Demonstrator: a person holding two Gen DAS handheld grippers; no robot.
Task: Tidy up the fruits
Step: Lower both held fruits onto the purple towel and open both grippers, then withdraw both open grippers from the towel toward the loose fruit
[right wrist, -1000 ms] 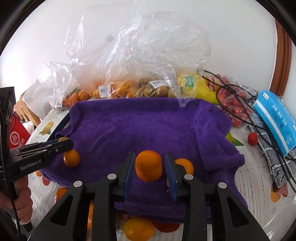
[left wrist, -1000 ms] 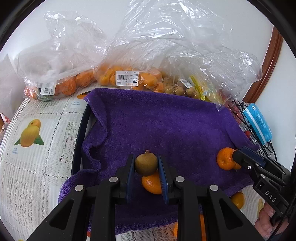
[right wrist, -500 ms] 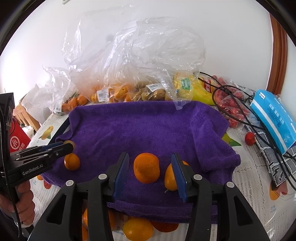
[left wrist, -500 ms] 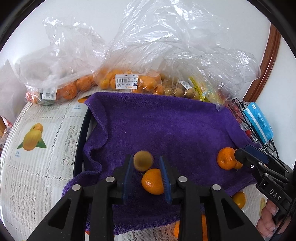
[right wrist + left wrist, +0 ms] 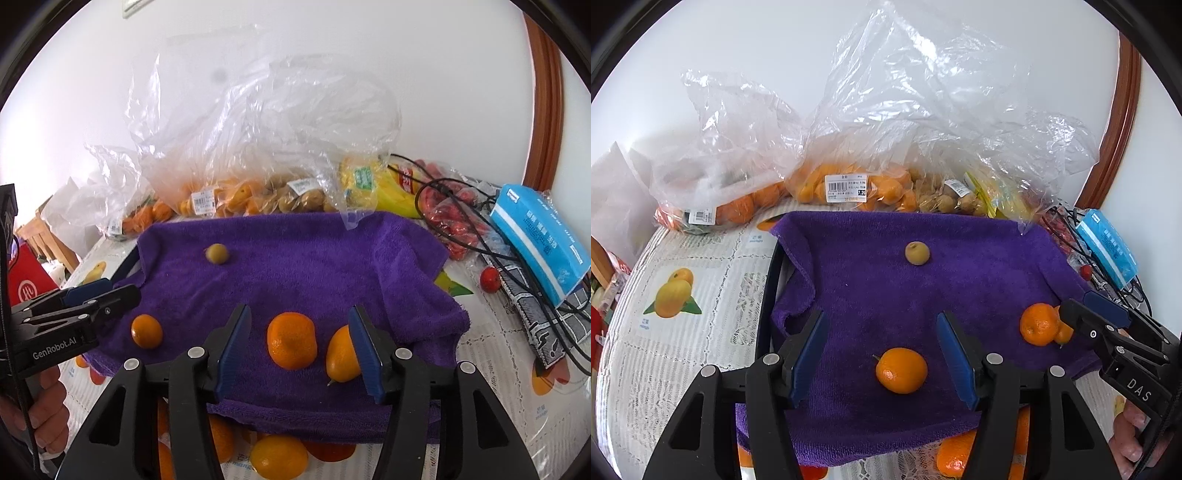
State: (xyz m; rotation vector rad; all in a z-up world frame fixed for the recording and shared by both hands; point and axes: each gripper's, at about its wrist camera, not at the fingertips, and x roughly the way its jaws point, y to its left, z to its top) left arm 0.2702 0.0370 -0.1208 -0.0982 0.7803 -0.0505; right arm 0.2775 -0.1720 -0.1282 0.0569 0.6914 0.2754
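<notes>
Right wrist view: "GenRobot.AI" on left gripper [image 5: 110, 295] (both grippers' fingers spreading, nothing pinched).

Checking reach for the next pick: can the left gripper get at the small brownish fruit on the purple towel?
Probably yes. The left gripper, its jaws opening, faces the brownish fruit across bare purple towel; only a tangerine lies between its fingers.

Blue tissue pack [image 5: 537, 236] at far right atop a patterned grey pouch [image 5: 532, 314], tangled black cables [image 5: 454, 206] draped just beside it, lace tablecloth [image 5: 683, 350] printed with mangoes underneath, red box [image 5: 26, 284] at far left, wooden frame [image 5: 546, 92] against white wall [image 5: 295, 55].
</notes>
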